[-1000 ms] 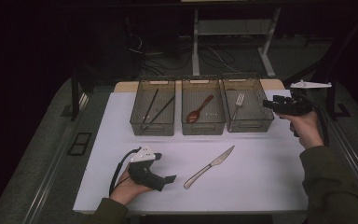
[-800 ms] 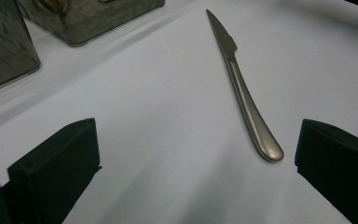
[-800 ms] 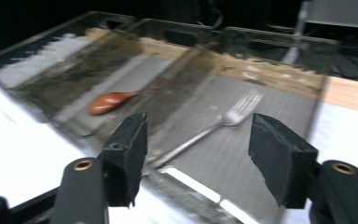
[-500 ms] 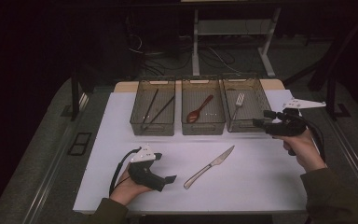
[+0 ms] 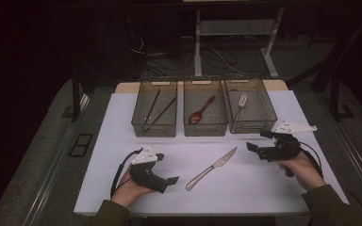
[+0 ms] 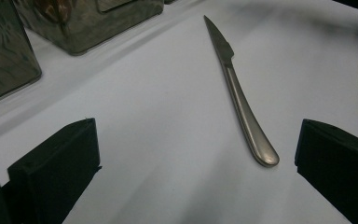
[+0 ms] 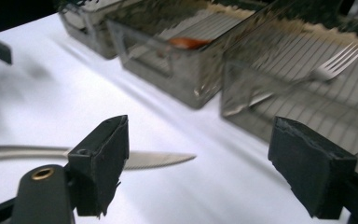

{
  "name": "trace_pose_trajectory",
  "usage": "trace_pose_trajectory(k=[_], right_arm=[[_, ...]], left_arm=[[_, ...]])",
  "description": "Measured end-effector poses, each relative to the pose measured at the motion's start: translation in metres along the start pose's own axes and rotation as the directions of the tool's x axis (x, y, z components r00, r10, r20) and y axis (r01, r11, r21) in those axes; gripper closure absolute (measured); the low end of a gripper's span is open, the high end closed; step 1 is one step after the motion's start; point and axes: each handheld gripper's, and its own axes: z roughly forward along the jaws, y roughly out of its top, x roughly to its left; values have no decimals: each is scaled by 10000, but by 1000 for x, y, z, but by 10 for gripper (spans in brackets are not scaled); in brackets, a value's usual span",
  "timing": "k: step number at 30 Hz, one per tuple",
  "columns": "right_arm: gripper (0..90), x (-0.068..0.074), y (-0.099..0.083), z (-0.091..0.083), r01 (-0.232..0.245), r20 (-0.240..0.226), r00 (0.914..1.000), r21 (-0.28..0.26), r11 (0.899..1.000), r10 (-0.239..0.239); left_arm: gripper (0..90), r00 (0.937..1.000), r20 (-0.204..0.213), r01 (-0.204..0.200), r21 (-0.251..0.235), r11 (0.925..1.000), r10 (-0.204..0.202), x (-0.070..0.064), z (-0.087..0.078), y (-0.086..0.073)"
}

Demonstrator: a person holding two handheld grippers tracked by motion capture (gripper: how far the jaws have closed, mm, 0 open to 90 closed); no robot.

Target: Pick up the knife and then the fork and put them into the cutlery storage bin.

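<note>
My steel table knife (image 5: 211,166) lies between my left gripper (image 5: 166,180) and right gripper (image 5: 254,147); three clear plastic bins (image 5: 203,125) sit farther back.

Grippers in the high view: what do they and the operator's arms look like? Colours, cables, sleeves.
Both tools are black, pistol-like bodies with two blocky black jaws. The left tool carries a pale grey three-cornered plate on top and trails a black cable that loops beside the hand. The right tool has the same kind of plate and a black cable curving past the wrist. Both forearms wear dark olive-green sleeves.
</note>
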Motion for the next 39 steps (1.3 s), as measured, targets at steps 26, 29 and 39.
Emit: trace_pose_trajectory(k=[26, 29, 39], right_arm=[[135, 26, -52, -10, 104, -179, 9998, 576, 9983, -94], [135, 25, -52, -10, 66, -161, 9999, 551, 9985, -57], [136, 25, -52, -10, 123, -123, 9999, 590, 9982, -116]], left_arm=[[183, 9996, -190, -225, 276, 9994, 231, -23, 28, 26], [263, 9998, -33, -206, 417, 9989, 208, -26, 36, 32], [484, 9992, 243, -334, 1210, 9921, 307, -36, 69, 43]])
